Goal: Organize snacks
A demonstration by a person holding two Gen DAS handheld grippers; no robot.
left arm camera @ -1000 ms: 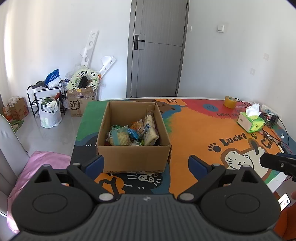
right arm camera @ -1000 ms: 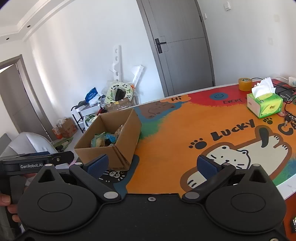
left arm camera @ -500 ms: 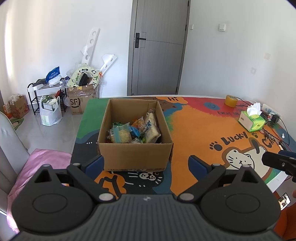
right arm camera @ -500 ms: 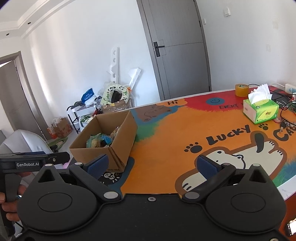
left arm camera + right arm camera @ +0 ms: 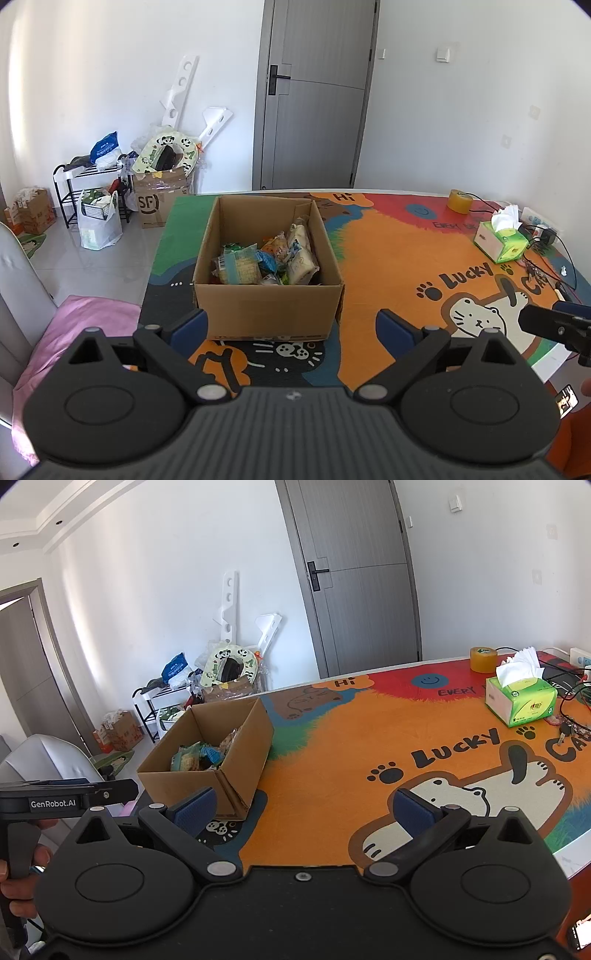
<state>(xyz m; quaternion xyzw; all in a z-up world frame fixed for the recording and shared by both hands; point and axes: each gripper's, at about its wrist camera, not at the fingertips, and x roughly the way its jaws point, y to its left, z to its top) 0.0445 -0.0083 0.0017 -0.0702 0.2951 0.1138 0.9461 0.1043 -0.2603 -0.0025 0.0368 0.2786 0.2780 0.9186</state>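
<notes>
The left hand-held gripper (image 5: 290, 326) is spread wide and holds nothing, its blue pads flanking the near wall of the cardboard box (image 5: 267, 308) at 12 o'clock without touching it. The right hand-held gripper (image 5: 303, 810) is likewise wide apart and empty above the counter (image 5: 332, 775), with the box at its 10 o'clock. Snack packets (image 5: 266, 260) lie inside the box; a tissue box (image 5: 521, 701) sits at 2 o'clock.
</notes>
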